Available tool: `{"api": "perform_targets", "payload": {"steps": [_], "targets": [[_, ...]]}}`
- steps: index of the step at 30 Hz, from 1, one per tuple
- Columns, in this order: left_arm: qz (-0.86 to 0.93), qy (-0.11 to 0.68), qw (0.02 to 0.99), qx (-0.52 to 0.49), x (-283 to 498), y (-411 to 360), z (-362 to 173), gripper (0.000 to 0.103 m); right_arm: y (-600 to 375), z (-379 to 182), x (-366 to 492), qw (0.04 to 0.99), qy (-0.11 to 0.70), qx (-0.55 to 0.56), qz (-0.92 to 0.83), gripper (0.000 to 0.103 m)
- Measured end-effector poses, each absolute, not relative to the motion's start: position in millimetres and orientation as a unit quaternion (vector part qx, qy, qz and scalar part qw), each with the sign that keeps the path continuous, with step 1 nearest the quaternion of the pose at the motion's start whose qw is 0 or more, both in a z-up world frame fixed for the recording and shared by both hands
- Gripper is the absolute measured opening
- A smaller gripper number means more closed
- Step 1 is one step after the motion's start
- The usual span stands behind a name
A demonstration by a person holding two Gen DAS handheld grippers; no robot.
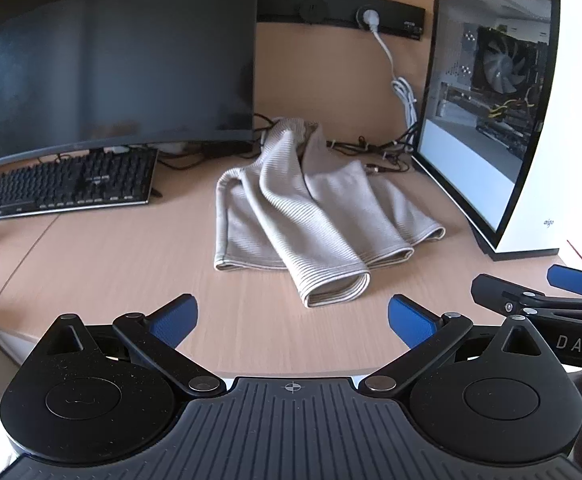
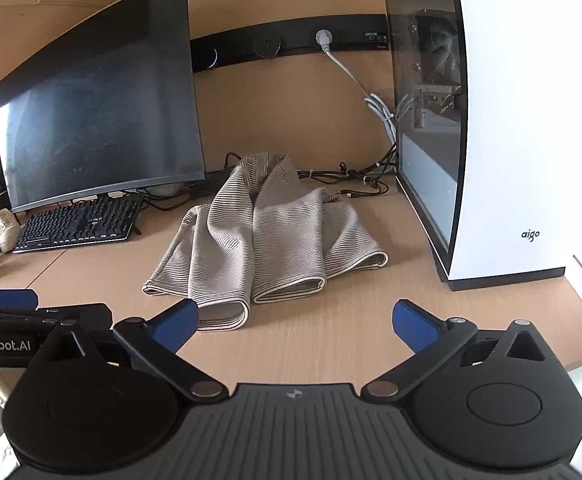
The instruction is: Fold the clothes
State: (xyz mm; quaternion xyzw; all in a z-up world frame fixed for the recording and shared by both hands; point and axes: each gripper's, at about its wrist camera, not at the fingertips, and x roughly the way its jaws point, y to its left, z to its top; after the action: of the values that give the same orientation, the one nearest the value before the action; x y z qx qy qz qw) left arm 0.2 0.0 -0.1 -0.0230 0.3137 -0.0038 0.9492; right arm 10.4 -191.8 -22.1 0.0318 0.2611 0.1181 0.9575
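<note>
1. Pale wooden desk [image 1: 111, 264] carries a black curved monitor [image 1: 111, 60], a black keyboard [image 1: 71, 184] and a white glass-sided computer case [image 1: 531, 120].
2. Between them a beige ribbed knit garment [image 1: 303, 216] lies rumpled in loose rolls, not neatly folded.
3. Left gripper [image 1: 291, 320] and right gripper [image 2: 295, 320] hover spread wide near its front edge, holding nothing.

A home-office or desk workstation is indicated. A large curved monitor [image 1: 111, 56], switched off, is set on a light wood-grain bench [image 1: 111, 264], w/ a black mechanical keyboard [image 1: 75, 184] placed just in front of it. A white PC tower [image 1: 531, 120] w/ glass side panel is stood at the right; fan and internals are seen through it. A black socket strip [image 1: 343, 14] is fixed to the back panel, w/ a white cable [image 1: 387, 52] plugged in, and dark cables [image 2: 351, 178] are bundled behind. A grey ribbed garment [image 1: 307, 216] is laid between monitor and PC, which suggests a domestic setting.
</note>
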Motion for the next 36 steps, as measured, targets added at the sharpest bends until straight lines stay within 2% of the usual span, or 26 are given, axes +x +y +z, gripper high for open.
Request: {"api": "perform_targets", "payload": {"steps": [36], "targets": [[0.006,0.327,0.945,-0.025,2.2,2.3,-0.9,0.103,-182.3,-29.1,21.3,0.952,0.278,0.035,0.123,0.103]]}}
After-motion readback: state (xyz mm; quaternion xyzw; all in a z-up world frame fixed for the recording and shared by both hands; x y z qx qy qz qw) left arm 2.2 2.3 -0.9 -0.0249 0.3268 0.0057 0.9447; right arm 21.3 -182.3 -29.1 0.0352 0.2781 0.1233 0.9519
